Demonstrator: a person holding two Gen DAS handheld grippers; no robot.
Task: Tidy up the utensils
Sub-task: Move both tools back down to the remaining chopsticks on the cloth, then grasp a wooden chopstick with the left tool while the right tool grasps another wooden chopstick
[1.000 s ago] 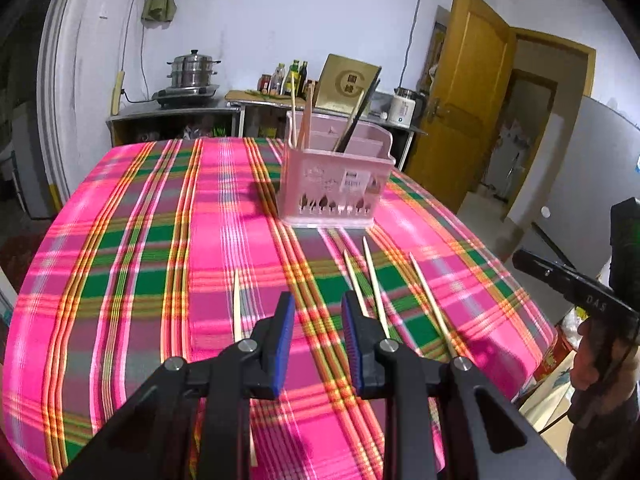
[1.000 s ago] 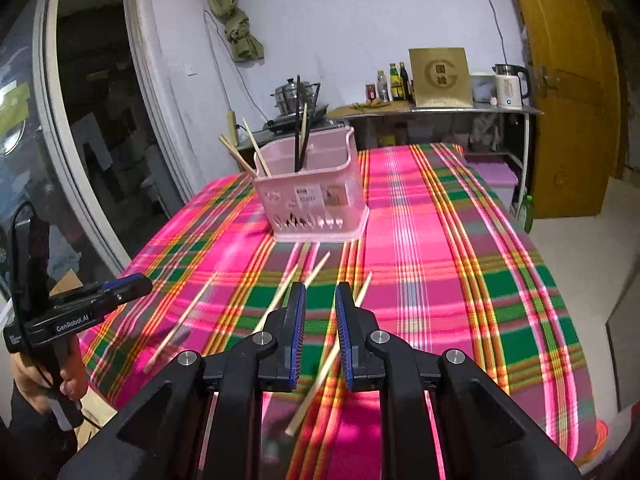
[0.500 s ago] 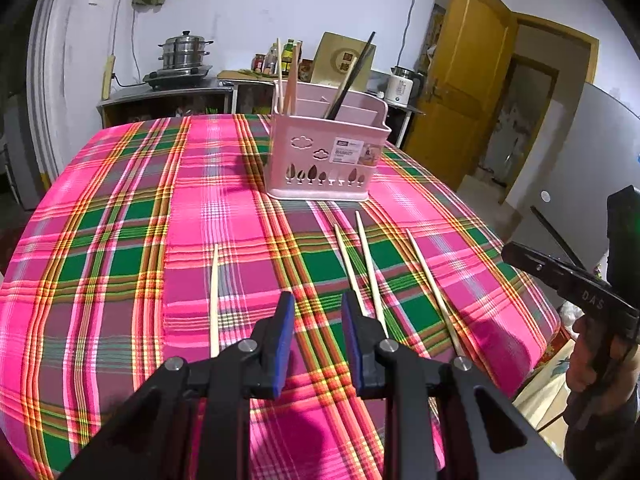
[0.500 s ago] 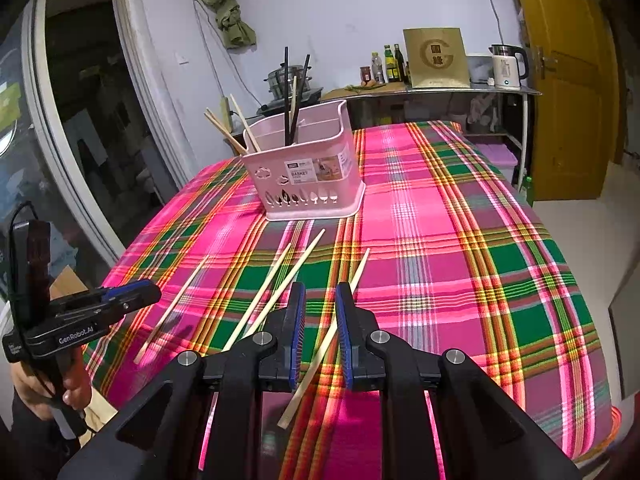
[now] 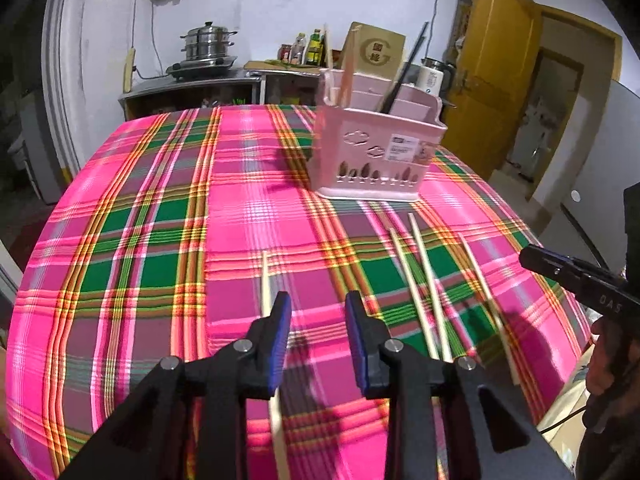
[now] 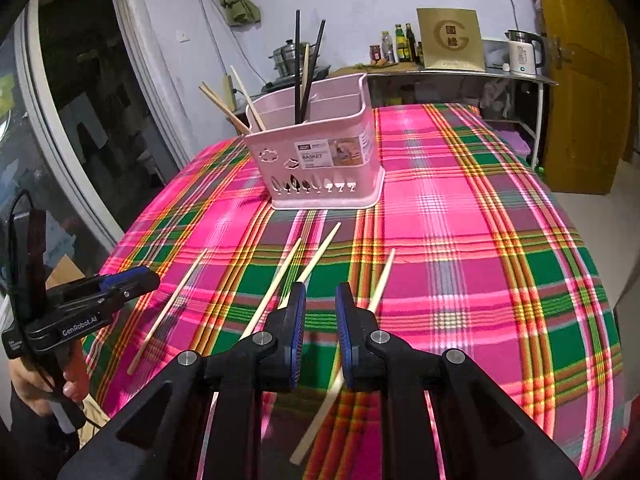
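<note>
Four thin, light, stiff chopsticks [image 6: 316,256] are seen loose on the cloth [image 6: 460,240], at 6 o'clock from the basket [image 6: 320,160]. Mid-shaft is judged the best hold. The left gripper [image 5: 316,312], just widened, and the right gripper [image 6: 320,300] are empty, jaws apart.

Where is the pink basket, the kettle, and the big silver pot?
pink basket [image 6: 320,160]: right wrist view, on its front wall.
kettle [image 6: 522,54]: right wrist view, on its white body.
silver pot [image 5: 206,44]: left wrist view, on its side.
</note>
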